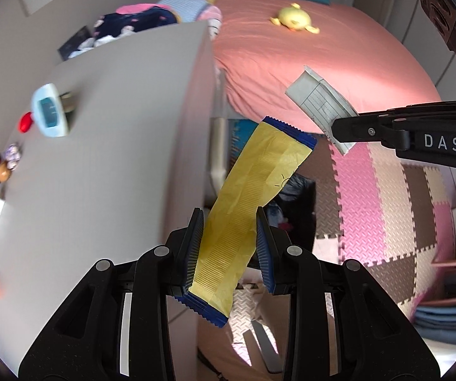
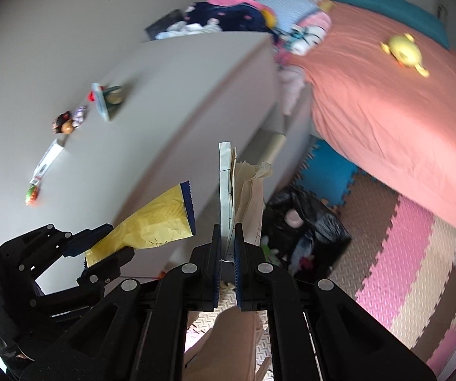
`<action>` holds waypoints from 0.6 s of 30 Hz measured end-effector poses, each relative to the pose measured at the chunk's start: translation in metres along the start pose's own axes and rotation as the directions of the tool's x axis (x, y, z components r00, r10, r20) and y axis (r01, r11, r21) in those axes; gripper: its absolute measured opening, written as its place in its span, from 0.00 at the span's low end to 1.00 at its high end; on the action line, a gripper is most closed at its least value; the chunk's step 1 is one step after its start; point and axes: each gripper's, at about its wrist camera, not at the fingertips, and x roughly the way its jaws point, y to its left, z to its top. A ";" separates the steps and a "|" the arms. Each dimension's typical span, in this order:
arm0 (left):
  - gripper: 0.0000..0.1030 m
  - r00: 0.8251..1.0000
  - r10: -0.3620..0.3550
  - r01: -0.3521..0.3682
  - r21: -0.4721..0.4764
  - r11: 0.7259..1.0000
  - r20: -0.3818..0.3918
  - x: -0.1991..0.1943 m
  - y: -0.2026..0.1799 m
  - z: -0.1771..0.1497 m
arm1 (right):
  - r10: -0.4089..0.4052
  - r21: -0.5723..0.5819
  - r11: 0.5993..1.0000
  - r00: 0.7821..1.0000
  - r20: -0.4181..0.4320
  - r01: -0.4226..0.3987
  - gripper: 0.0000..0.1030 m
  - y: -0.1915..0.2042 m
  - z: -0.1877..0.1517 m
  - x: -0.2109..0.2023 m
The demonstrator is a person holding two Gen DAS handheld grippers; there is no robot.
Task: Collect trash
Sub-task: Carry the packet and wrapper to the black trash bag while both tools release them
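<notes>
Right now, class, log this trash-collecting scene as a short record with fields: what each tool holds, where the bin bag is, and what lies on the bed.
left tool: holds yellow wrapper with blue ends
right tool: shut on white paper, edge-on
trash bag: black, open, on the foam floor mat below both tools
bed: pink sheet, yellow plush toy on top

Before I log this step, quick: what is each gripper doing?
Left gripper: closed on the yellow wrapper.
Right gripper: closed on the folded paper.
</notes>
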 end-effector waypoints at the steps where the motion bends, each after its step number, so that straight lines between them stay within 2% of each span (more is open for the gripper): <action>1: 0.31 1.000 -0.007 0.007 0.007 1.000 -0.009 0.005 -0.006 0.001 | -0.003 0.016 1.000 1.000 -0.005 0.003 0.07 -0.007 -0.003 0.002; 8: 0.31 0.997 -0.004 0.007 0.048 0.999 -0.074 0.040 -0.038 0.009 | -0.011 0.156 0.987 0.998 -0.061 0.020 0.08 -0.060 -0.014 0.025; 13: 0.33 0.994 0.008 -0.001 0.069 0.998 -0.105 0.055 -0.049 0.013 | -0.016 0.220 0.975 0.996 -0.093 0.036 0.09 -0.079 -0.015 0.040; 14: 0.44 0.993 0.008 0.001 0.076 0.997 -0.116 0.058 -0.051 0.014 | -0.008 0.241 0.970 0.995 -0.101 0.032 0.12 -0.084 -0.015 0.043; 15: 0.59 0.992 0.011 0.000 0.088 0.996 -0.126 0.061 -0.053 0.014 | 0.006 0.263 0.964 0.994 -0.113 0.024 0.35 -0.088 -0.015 0.046; 16: 0.97 0.992 0.023 -0.011 0.101 0.995 -0.124 0.062 -0.056 0.013 | 0.013 0.289 0.957 0.992 -0.128 0.025 0.72 -0.092 -0.014 0.049; 17: 0.94 0.994 0.061 -0.049 0.123 0.991 -0.091 0.060 -0.059 0.012 | -0.006 0.322 0.945 0.990 -0.140 0.052 0.80 -0.098 -0.016 0.050; 18: 0.94 0.992 0.101 -0.090 0.146 0.985 -0.069 0.060 -0.062 0.010 | -0.027 0.341 0.938 0.993 -0.118 0.066 0.81 -0.102 -0.017 0.047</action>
